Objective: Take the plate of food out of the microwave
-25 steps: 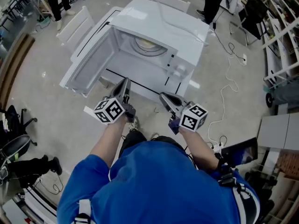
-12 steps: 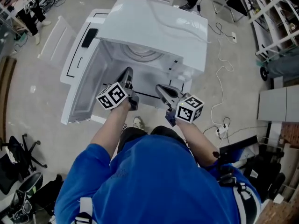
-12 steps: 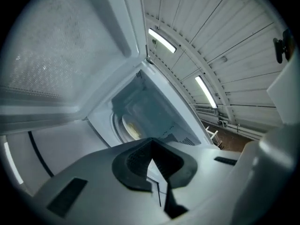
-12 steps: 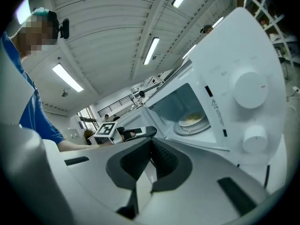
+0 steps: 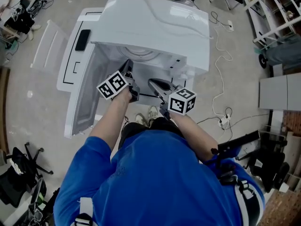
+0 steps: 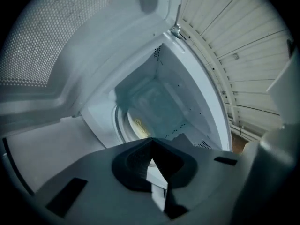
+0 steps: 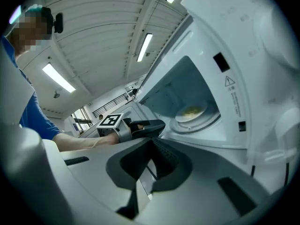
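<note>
Two tools, left tool (image 6: 151, 139) and right tool (image 7: 151, 139), both clenched on nothing at the mouth of the microwave (image 5: 155, 22), plate of food (image 7: 191, 112) sitting deep inside it (door (image 5: 83, 95) swung wide), and unless those jaws spread in time I reckon they'll shove or tip it.

plate of food (image 7: 191, 112) inside microwave (image 5: 155, 27), door (image 5: 70, 65) open at its left

Your left tongs (image 5: 127, 65) and right tongs (image 5: 153, 83): jaws together, nothing between them. Left forearm (image 5: 112, 119) and right forearm (image 5: 195, 135) reach forward, side by side, tong tips apart.
</note>
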{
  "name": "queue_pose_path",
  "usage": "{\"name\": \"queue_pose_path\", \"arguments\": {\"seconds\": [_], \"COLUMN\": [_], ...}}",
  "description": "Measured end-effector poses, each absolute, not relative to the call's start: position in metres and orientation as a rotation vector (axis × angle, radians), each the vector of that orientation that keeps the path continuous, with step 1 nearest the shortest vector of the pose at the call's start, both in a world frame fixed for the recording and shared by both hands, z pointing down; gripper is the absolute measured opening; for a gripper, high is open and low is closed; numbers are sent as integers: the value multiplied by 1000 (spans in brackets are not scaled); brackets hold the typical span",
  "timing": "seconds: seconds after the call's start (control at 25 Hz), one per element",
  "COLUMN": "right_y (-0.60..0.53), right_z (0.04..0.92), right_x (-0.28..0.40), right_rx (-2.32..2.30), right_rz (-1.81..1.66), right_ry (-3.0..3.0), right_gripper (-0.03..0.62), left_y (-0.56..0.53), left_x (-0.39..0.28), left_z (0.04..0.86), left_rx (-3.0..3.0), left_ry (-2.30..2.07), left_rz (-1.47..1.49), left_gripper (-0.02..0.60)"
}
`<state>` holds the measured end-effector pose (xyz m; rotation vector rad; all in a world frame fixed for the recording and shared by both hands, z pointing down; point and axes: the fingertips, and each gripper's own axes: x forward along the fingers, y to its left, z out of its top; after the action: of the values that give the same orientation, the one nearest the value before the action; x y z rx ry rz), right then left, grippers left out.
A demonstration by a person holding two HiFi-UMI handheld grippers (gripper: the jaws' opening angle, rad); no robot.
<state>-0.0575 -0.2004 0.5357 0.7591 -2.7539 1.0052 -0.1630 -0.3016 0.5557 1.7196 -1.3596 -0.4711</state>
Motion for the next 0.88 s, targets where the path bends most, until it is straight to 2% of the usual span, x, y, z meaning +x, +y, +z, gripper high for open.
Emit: {"name": "queue_pose_path", "arguments": {"seconds": [0.52,0.68,0.88], "right_y": [-216,-217,-218], "right_z": [539,537,531], "right_x": [-47,-45,-41], "right_rx": [792,794,803], "right_rz": [1032,1020,1001], "right_ry": [-2738,-2744,-2754], "right_gripper": [-3,-3,-3], "left_y": [-342,-351,-357], "left_x": [-165,-157,-154], "left_z": [575,578,586], "left_rx": [1541,1486,1410], "left_ry": [-1326,-1294,-1291], "left_rz": [-488,-482,-497], "left_gripper": [12,105,117]}}
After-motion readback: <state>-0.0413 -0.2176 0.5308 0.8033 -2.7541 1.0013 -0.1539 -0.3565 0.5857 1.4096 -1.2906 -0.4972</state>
